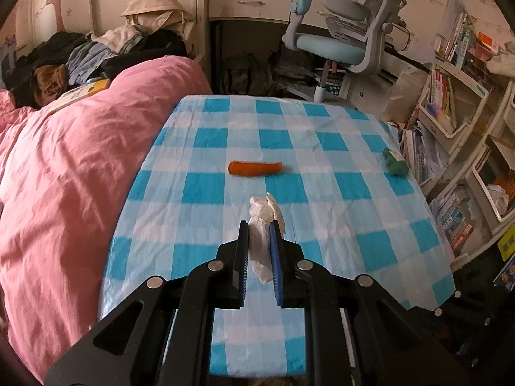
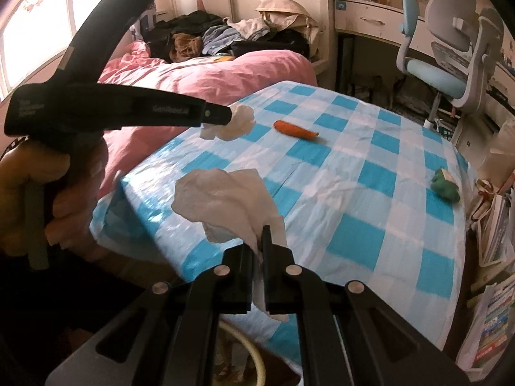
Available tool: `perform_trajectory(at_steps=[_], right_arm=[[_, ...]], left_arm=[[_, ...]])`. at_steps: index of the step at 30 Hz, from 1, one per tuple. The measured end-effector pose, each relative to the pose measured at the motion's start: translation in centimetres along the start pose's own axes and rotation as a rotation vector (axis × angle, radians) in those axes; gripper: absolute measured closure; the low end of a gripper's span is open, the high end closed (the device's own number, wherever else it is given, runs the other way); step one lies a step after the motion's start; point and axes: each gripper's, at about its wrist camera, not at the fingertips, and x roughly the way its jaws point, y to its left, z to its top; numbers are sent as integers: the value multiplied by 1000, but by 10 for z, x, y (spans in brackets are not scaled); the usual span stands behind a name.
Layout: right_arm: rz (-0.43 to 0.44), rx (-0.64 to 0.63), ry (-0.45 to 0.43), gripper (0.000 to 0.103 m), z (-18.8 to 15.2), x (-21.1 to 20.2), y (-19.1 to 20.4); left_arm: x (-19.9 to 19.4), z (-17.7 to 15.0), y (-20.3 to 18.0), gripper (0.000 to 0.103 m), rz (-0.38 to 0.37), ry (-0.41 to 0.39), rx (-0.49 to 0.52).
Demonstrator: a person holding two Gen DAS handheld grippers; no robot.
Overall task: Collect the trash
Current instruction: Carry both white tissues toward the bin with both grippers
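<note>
Left gripper (image 1: 260, 225) clenched on a crumpled white tissue (image 1: 262, 225), centre frame, above the checked tablecloth (image 1: 354, 225). Right gripper (image 2: 260, 234) pinches a larger tissue sheet (image 2: 225, 199) past the table's near edge; orange scrap (image 2: 294, 129) and green scrap (image 2: 445, 186) lie well apart.

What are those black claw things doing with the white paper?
A person is picking up trash with two hand-held grippers. The left gripper is pinching a crumpled white tissue, and the right gripper is pinching another tissue. Both are lifted above the table with the blue checked cloth. An orange carrot toy and a green toy lie on the cloth.
</note>
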Motion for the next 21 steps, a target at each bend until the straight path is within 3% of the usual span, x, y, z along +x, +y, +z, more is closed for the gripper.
perform_trajectory(at_steps=[10,21], right_arm=[[48,-11,57,97,-45,-14,32],[90,-70,186,97,-96,-15,67]], left_arm=[[-30,-52,-2,90,-9,17,-20],[-47,-114,-19,90,-10,70,9]])
